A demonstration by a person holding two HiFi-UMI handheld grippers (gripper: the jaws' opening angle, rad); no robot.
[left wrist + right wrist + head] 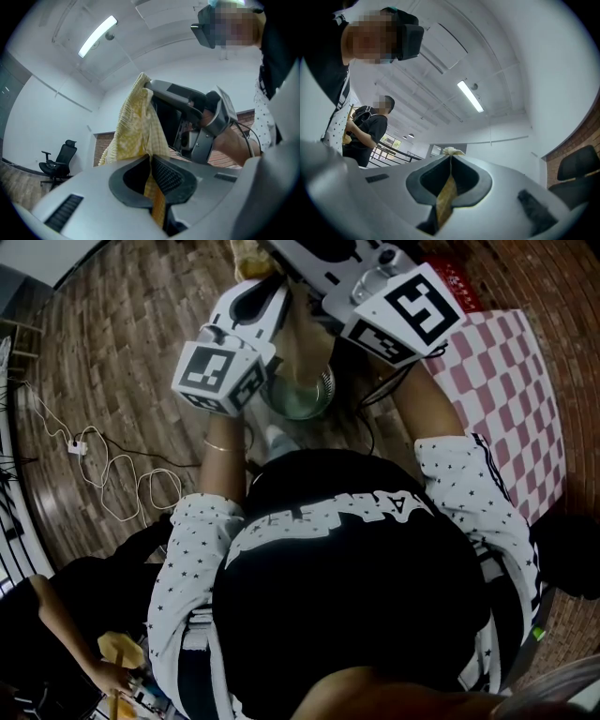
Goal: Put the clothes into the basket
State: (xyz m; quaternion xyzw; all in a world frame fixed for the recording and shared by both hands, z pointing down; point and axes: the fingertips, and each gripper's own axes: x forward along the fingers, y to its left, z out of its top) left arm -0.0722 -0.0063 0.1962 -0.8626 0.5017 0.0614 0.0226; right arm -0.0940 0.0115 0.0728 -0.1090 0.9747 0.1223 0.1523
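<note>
A yellow checked cloth [136,123] hangs between both grippers, which are raised high in front of the person's chest. My left gripper [150,157] is shut on one part of it, and the fabric runs down through the pads. My right gripper [451,157] is shut on another part, with a small tuft [452,151] poking past the tips. In the head view the marker cubes of the left gripper [220,373] and the right gripper [411,310] fill the top. A bit of the cloth [248,259] shows above them. A round wire basket [326,388] stands on the floor below, partly hidden.
A pink checked mat [511,381] lies on the wooden floor at the right. A white cable [112,479] loops over the floor at the left. Another person [370,131] in black stands nearby. An office chair [58,161] stands by the wall.
</note>
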